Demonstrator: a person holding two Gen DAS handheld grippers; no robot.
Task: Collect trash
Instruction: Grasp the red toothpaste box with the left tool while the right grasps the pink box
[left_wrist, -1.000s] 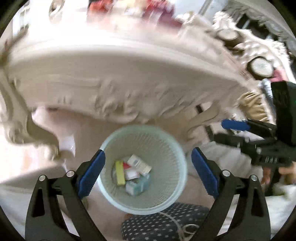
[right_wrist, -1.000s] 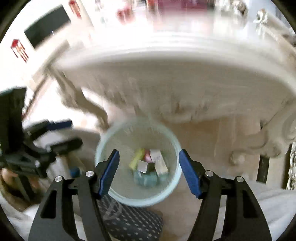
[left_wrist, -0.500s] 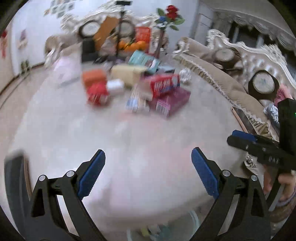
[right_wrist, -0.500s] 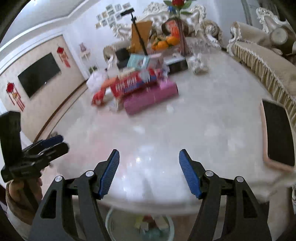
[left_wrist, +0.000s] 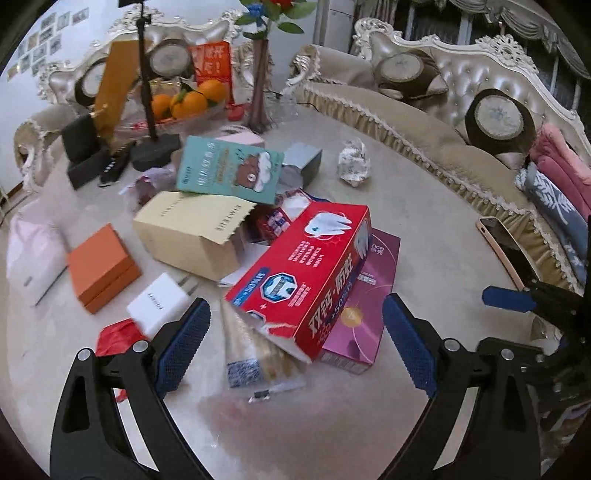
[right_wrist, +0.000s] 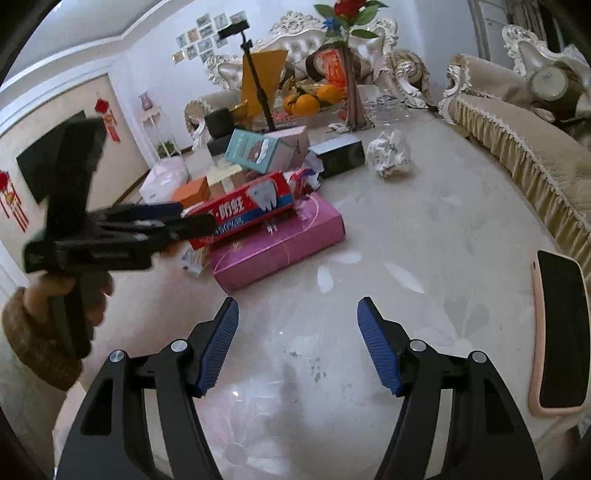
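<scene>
Both grippers are hanging above the round marble table (right_wrist: 424, 236) with nothing between their fingers, so the step in hand seems to be the reach for a next piece of trash. The left gripper (left_wrist: 295, 347) is spread wide and empty, pointing down at the near end of the red toothpaste box (left_wrist: 306, 273), which is lying tilted on top of the pink box (left_wrist: 365, 306); a torn foil wrapper (left_wrist: 251, 343) is lying just under the red box's open end. The right gripper (right_wrist: 297, 347) is also released and empty, over bare tabletop, with the pile well ahead of it. A crumpled paper ball (left_wrist: 354, 162) is sitting apart from the pile, and a phone (right_wrist: 559, 332) is lying near the table edge. For the next move, I judge that the left gripper is needing to descend and close across the narrow side of the red box, since its long side looks too wide for the jaws.
</scene>
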